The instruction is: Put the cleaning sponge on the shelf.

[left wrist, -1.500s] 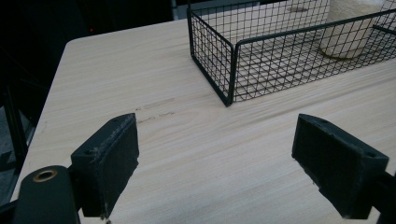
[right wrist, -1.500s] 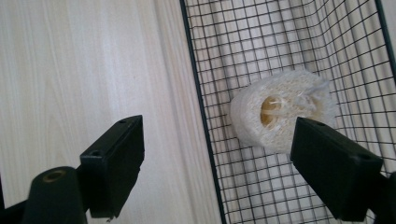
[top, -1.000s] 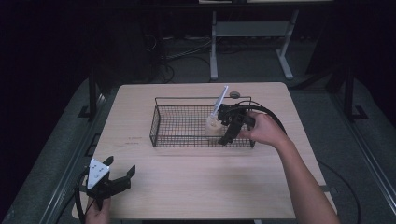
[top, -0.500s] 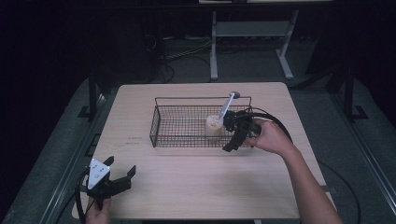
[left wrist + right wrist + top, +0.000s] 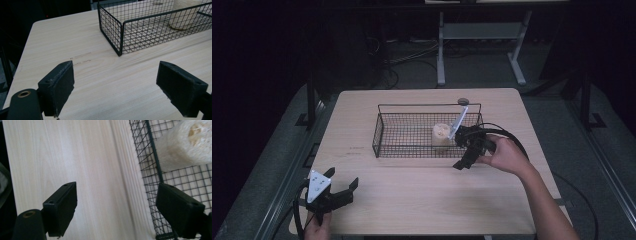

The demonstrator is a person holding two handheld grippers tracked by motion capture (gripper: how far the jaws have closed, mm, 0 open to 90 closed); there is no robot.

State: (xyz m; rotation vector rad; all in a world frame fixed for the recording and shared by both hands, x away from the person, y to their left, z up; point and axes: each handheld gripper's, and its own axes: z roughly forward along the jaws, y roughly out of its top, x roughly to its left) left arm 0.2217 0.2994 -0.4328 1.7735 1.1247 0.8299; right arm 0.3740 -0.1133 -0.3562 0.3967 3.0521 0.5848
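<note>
A black wire basket sits on the middle of a pale wooden table; everything else is placed from that basket. Inside it, toward its right end, stands a cream-coloured loofah sponge, upright, with its holed top facing up; in the left gripper view the sponge shows through the mesh at the far end of the basket, and in the right gripper view it lies just behind the basket's near wall.

The right gripper hangs at the basket's right front corner, held by the person's right hand; its jaws are spread wide and grip nothing; in its own view one jaw is over bare table and the other over the basket's mesh, with the rim wire running between them; whether a jaw touches the wire cannot be told. A light grey plate on this gripper slants up over the basket's right end; a black cable loops out to the right of the basket.

The left gripper sits well apart from the basket, near the table's front left corner, held by the left hand; its jaws are also spread wide and empty, aimed across bare wood at the basket's left front corner; a grey three-cornered plate tops it.

A small dark round disc lies on the table just behind the basket's right rear corner.
</note>
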